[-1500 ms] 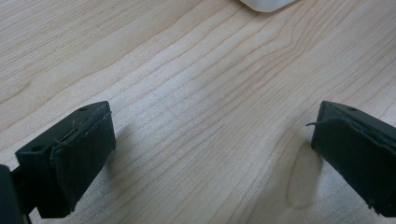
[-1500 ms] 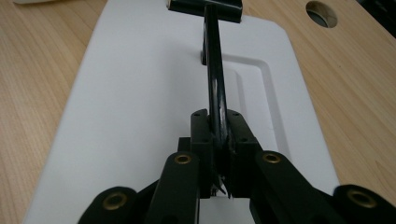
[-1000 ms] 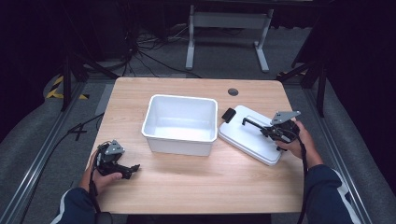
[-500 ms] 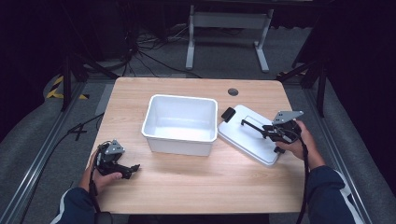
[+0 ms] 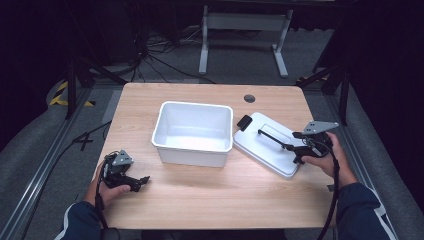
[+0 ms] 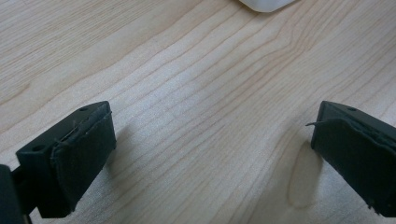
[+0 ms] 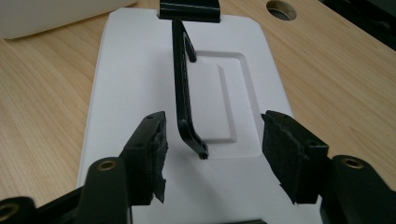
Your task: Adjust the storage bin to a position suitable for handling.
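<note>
The right tongs (image 7: 210, 158) hover low over the white lid (image 7: 140, 93), jaws spread, with the free end of the lid's black handle (image 7: 184, 93) standing between them and touching neither pad. The handle is a thin bar whose long axis runs straight away from these tongs along the lid's length, hinged at a black clip (image 7: 189, 10) on the lid's far short edge and tilted up towards the tongs (its near tip is lifted off the lid's recessed panel). In the high view the lid (image 5: 270, 145) lies flat on the tabletop (image 5: 215, 200) just ahead of the right tongs (image 5: 295, 150), its long axis slanting from the near right corner of the tabletop towards the white bin (image 5: 194, 132), which it nearly touches. Its near corner lies close to the tabletop's right edge, leaving little room on that side. The left tongs (image 6: 210, 149) rest well apart from bin and lid, jaws spread wide over bare wood; seen from above, the left tongs (image 5: 142, 181) sit near the front left corner with open tabletop stretching ahead and to their right. There is one bin, one lid with one handle, and one round cable hole (image 5: 249, 98) beyond the lid.
</note>
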The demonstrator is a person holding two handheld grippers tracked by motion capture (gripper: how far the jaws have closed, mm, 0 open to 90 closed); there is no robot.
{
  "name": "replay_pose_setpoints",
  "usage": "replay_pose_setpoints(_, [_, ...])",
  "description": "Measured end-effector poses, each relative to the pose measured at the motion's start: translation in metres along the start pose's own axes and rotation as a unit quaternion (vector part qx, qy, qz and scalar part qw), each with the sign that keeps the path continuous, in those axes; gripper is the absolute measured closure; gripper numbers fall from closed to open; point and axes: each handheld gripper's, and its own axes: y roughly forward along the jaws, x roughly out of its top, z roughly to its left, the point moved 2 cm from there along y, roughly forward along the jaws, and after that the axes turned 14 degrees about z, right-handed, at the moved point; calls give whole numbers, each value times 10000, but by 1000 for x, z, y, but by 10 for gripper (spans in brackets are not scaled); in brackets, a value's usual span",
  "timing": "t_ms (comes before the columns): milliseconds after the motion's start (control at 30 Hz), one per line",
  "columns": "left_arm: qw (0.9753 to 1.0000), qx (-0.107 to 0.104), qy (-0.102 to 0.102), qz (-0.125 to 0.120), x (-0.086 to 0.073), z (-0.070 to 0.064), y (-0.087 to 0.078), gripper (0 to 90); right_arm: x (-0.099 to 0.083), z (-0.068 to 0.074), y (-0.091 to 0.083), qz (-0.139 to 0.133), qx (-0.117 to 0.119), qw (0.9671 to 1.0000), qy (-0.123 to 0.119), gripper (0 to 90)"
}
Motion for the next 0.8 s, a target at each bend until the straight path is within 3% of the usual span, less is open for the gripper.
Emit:
replay_pose_setpoints(100, [10000, -51, -48, 37, -1, -1, 0, 4, -7, 2, -10, -49, -112, 9999, 46, 354])
replay_pose_setpoints(267, [9999, -52, -88, 49, -2, -2, -1, 4, -11, 5, -21, -187, -158, 9996, 106, 346])
replay_pose_setpoints(467, [9999, -53, -88, 64, -2, -1, -1, 4, -20, 12, -28, -220, -261, 9994, -27, 350])
replay_pose_setpoints(567, [9999, -54, -94, 59, -2, -1, -1, 4, -26, 13, -31, -316, -266, 9991, 60, 340])
replay_pose_setpoints(800, [9999, -50, -81, 68, -2, -1, -1, 4, -42, 21, -36, -254, -449, 9987, 56, 319])
